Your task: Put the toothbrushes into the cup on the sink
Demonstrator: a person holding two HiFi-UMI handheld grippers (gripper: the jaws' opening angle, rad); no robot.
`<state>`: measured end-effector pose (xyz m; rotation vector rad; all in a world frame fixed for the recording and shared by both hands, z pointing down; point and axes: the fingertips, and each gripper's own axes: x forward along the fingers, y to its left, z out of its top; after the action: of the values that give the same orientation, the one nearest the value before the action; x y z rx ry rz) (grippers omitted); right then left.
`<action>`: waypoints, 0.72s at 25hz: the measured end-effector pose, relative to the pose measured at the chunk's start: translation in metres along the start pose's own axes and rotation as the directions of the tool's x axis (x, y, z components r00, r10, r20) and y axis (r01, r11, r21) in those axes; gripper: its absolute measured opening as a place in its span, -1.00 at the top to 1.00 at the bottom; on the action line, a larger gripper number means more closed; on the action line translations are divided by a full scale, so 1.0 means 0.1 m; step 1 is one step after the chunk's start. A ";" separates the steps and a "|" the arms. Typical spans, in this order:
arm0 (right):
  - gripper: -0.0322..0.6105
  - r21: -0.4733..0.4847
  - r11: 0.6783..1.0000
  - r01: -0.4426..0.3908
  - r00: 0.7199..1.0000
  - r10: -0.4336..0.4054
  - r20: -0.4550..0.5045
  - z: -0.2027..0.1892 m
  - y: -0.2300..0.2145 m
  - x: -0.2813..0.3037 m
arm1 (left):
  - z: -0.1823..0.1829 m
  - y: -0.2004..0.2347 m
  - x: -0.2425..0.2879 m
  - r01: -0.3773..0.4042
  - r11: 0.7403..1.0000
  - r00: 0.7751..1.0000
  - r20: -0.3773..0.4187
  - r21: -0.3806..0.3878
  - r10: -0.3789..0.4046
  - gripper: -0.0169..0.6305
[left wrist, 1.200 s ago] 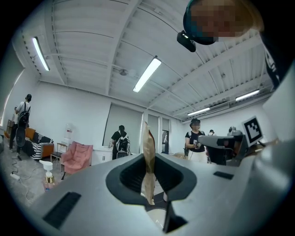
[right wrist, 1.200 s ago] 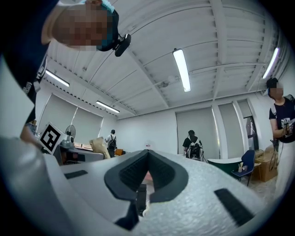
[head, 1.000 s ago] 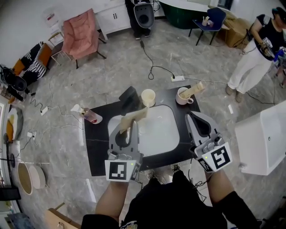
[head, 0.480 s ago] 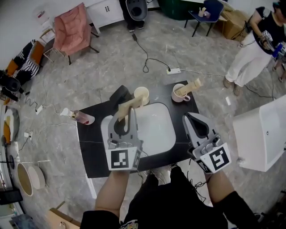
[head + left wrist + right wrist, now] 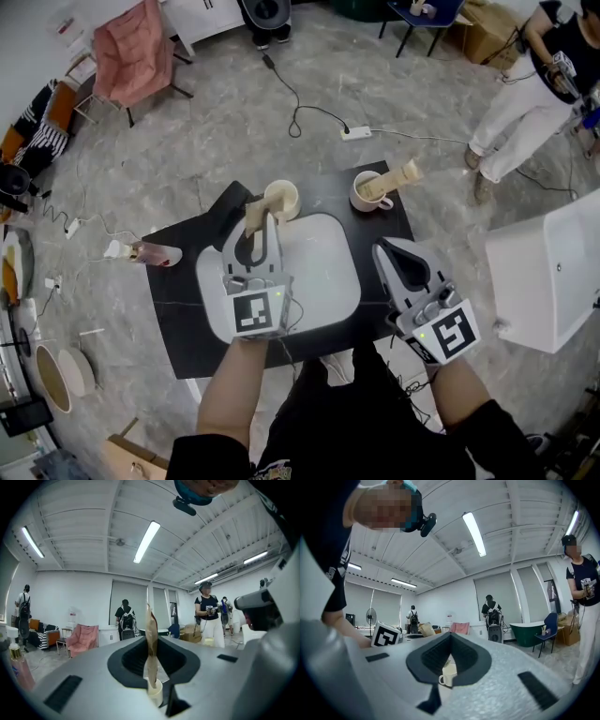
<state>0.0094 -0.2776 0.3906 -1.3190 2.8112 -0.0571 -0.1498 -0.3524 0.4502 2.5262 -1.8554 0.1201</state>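
We see a black table [image 5: 180,317] standing on a grey stone-patterned floor [image 5: 187,141]. A white sink basin [image 5: 330,274] is set into the tabletop. A cream cup [image 5: 284,200] stands at the far edge, just behind the basin's left corner. A black object [image 5: 226,213] that we cannot identify sits just left of it. A white mug [image 5: 359,200] stands near the far right corner, well apart from the cup. A pink bottle [image 5: 153,253] is at the table's left edge.

The left gripper [image 5: 256,220] and right gripper [image 5: 386,251] have grey shells, black jaw linings and black-and-white marker cubes [image 5: 258,312]. The person wears black clothing [image 5: 375,431].
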 end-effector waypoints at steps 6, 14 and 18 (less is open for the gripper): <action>0.88 0.045 0.999 0.002 0.998 0.001 -0.061 -0.24 -0.14 0.07 | -0.33 0.05 0.31 -0.019 1.000 0.998 -0.052 0.003 0.019 0.80; 0.88 0.071 0.997 0.010 0.997 -0.005 -0.081 -0.40 -0.36 0.10 | -0.74 0.02 0.55 -0.044 0.998 0.990 -0.132 -0.042 0.038 0.80; 0.88 0.082 0.996 0.017 0.996 -0.010 -0.087 -0.43 -0.41 0.06 | -0.92 0.01 0.60 -0.068 0.996 0.988 -0.143 -0.064 0.059 0.80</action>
<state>0.0352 -0.3074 0.4351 -1.3498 2.8361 -0.2342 -0.1384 -0.4051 0.5457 2.3486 -1.8533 0.2247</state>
